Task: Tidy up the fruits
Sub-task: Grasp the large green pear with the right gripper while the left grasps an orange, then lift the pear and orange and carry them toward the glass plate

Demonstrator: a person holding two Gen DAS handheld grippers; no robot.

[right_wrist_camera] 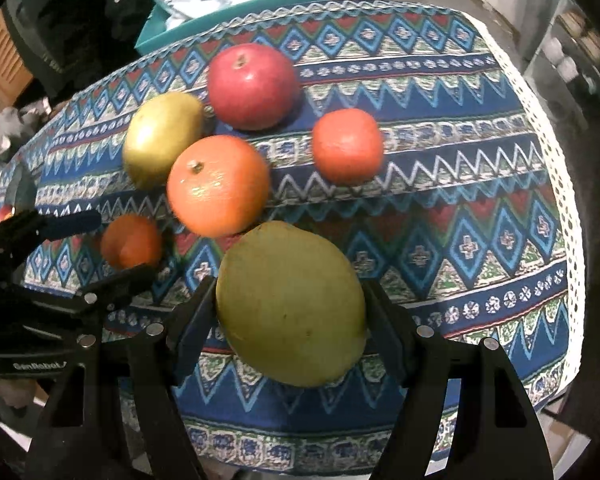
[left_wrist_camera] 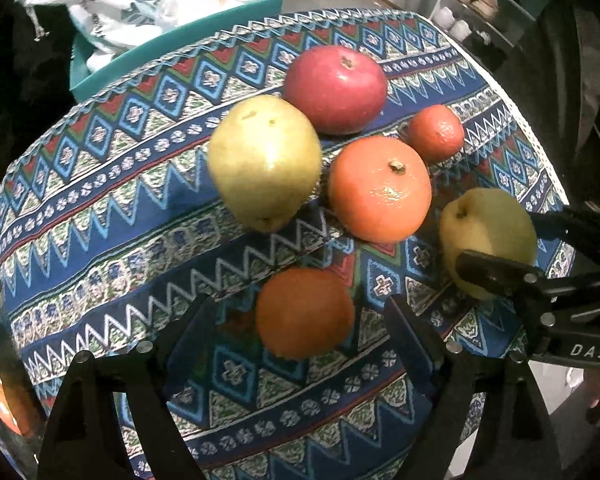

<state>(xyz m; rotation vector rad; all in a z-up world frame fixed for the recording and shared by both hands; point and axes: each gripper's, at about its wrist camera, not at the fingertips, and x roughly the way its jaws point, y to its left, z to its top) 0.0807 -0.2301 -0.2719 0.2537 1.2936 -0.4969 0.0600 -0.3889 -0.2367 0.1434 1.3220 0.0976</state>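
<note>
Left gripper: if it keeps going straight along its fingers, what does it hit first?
Probably the small orange. It lies between the open fingers of the left gripper, with a gap on each side, on the patterned tablecloth. Depth to it is unclear.

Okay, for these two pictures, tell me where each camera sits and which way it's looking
Left wrist: on the left gripper, looking steeply down at the tablecloth; its fingers flank a small orange; the right gripper enters at right.
Right wrist: on the right gripper, looking steeply down; its fingers close around a pear; the left gripper enters at left.
Shared: red apple, big orange, both grippers.
</note>
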